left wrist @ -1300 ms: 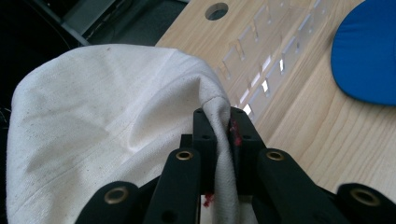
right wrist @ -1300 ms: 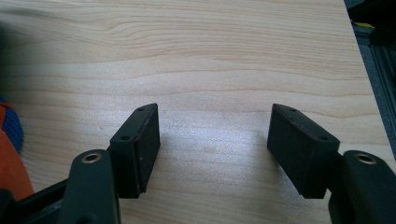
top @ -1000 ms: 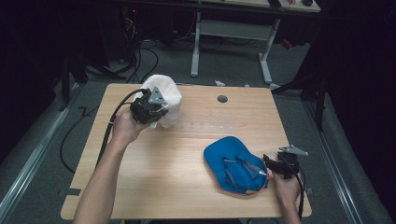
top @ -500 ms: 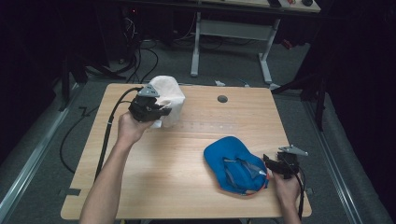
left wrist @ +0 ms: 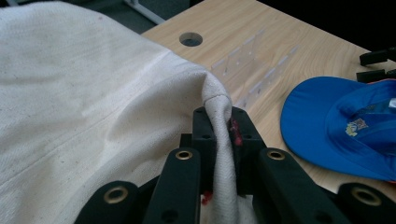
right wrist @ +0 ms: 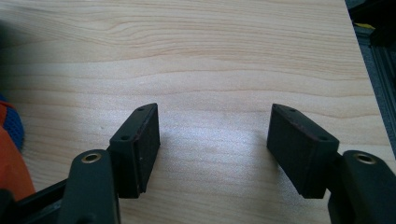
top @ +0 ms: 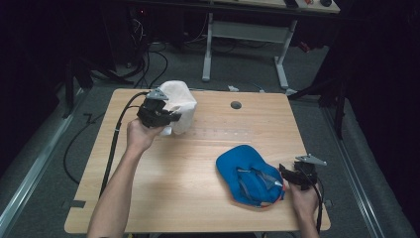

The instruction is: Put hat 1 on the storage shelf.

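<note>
Light wooden table [top: 198, 163] carries everything; bare grain lies directly under and ahead of your right fingers [right wrist: 140, 144].

Cream canvas cap [top: 179, 103]: lifted at the far left part of the table, its bulk hanging to the left of your left fingers [left wrist: 205, 135] in the left gripper view. A folded ridge of its edge runs up between them. You likely hold it by that seam so the crown hangs free and can be carried without dragging.

Blue fabric cap with orange trim [top: 250, 176]: lying upturned on the table, just beside your right gripper [top: 287, 174], to the left of its fingers in the right gripper view. Probably parked there for a later grab.

Left gripper [top: 166, 116]: clenched on the cream cap's seam, fabric pinched tight.

Right gripper: released, fingers spread wide with nothing between them, resting low over the table near the blue cap's brim.
</note>
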{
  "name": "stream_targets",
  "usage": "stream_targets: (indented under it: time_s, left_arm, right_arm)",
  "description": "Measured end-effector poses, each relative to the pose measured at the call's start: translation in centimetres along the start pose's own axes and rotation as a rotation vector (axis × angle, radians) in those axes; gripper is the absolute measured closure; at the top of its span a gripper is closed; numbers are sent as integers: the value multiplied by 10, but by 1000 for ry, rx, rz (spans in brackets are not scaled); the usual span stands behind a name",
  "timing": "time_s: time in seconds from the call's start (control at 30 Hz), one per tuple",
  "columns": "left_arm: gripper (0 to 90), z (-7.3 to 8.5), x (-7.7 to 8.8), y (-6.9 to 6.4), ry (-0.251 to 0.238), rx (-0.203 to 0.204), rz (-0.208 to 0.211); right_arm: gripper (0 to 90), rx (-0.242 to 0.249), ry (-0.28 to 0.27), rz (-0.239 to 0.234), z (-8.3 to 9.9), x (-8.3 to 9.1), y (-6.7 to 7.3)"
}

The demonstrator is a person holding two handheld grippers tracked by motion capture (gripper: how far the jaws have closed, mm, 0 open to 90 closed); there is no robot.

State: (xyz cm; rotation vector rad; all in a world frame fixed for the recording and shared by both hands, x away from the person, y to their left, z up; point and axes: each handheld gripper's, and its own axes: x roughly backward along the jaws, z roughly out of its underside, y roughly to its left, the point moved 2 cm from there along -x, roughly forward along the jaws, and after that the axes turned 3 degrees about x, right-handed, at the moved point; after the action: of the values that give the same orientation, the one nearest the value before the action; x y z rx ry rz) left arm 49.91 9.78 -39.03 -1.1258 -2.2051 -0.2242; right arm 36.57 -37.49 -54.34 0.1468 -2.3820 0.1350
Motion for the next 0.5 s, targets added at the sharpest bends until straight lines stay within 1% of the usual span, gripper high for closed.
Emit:
stream_targets:
  time_s: [0.07,0.1,0.13,0.2,0.27,0.33,0.43,0.5]
  left_arm:
    - [835,1,-3,3,35,25,15]
    - [836,2,-4,6,55,46,33]
    - [838,4,-6,8,75,60,33]
    - [840,6,-7,11,99,73,28]
    - [839,7,-8,12,101,87,31]
    - [837,7,-8,12,100,75,15]
    - [835,8,-10,11,109,64,13]
    - [835,10,-12,12,119,69,4]
  right_arm:
    - [347,1,0,-1,0,0,0]
    - [348,1,0,-1,0,0,0]
    - [347,-1,0,-1,0,0,0]
    - [347,-1,0,-1,0,0,0]
    - [347,1,0,-1,0,0,0]
    - [347,1,0,-1,0,0,0]
    - [348,5,-1,-1,0,0,0]
    - [348,5,-1,-1,0,0,0]
